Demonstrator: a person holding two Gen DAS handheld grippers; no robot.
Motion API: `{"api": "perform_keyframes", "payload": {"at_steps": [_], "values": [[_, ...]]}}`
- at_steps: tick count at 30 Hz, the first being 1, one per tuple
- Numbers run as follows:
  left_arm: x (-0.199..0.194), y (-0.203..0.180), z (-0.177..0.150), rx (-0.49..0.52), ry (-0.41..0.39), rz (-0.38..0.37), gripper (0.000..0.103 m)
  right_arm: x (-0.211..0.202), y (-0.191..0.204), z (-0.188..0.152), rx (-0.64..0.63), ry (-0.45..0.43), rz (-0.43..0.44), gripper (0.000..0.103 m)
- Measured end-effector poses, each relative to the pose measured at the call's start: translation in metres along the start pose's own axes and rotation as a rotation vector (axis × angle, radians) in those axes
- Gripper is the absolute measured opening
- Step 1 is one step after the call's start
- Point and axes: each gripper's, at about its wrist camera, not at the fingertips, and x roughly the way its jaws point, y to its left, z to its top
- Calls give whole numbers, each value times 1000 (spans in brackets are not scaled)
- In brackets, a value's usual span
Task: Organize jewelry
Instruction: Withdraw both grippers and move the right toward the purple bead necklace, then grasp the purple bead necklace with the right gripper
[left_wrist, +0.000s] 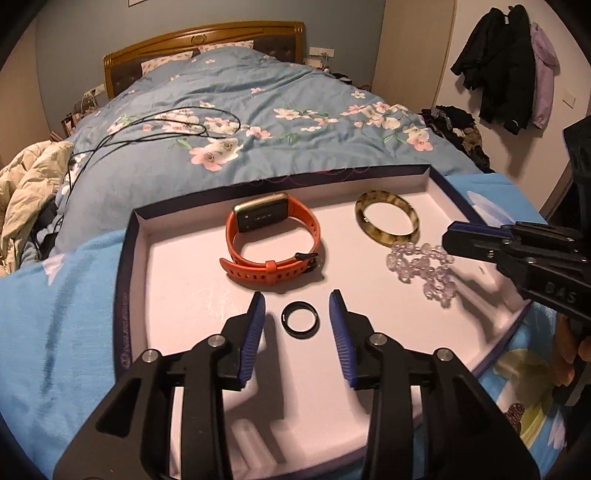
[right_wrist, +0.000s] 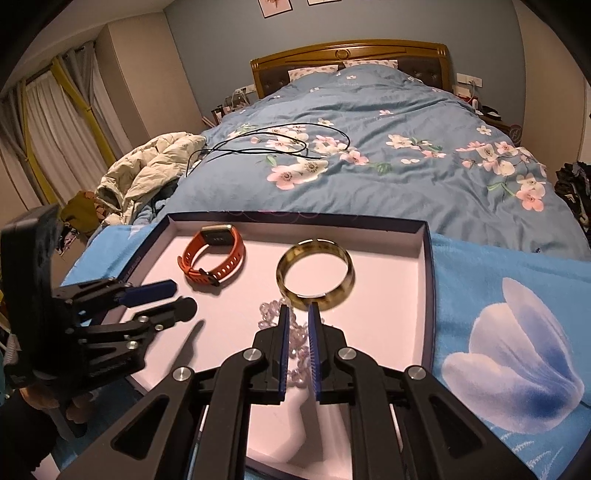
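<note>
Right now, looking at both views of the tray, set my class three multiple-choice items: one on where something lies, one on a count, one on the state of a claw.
1. Where does the black ring lie?
A. On the blue quilt
B. On the tray floor between the left claw's fingers
C. Inside the mottled bangle

2. How many pieces of jewelry lie in the tray?
A. Two
B. Four
C. Six

3. How does the right claw stand?
A. Nearly closed over the clear bead bracelet
B. Wide open above the orange watch
C. Clamped on the bangle

Answers: 1 B, the ring sits untouched on the tray floor in the gap between the blue pads. 2 B, watch, bangle, bead bracelet and ring. 3 A, only a narrow gap shows between its fingers, with beads beneath.
</note>
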Motion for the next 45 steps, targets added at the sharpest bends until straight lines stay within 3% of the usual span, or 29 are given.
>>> {"api": "perform_keyframes", "payload": {"at_steps": [3, 6, 10, 16, 29, 38, 43, 45], "values": [[-17, -1, -3, 4, -36, 14, 42, -4, 0, -1, 2, -5, 0, 10], [-38, -2, -8, 8, -81, 18, 49, -16, 3, -4, -9, -33, 0, 20], [-78, 0, -25, 14, -152, 21, 51, -41, 10, -12, -37, -78, 8, 27], [-118, 3, -58, 7, -183, -1, 53, -79, 23, -38, -86, -108, 44, 37], [-147, -12, -131, 20, -133, -76, 54, -96, 37, -123, -105, 7, 42, 37], [-147, -29, -155, 59, -91, -97, 57, -89, 49, -145, -109, 44, 63, 36], [-144, -41, -159, 110, -72, -103, 56, -82, 48, -146, -101, 57, 44, 22], [-142, -44, -160, 122, -63, -101, 56, -83, 48, -146, -100, 57, 44, 22]]}}
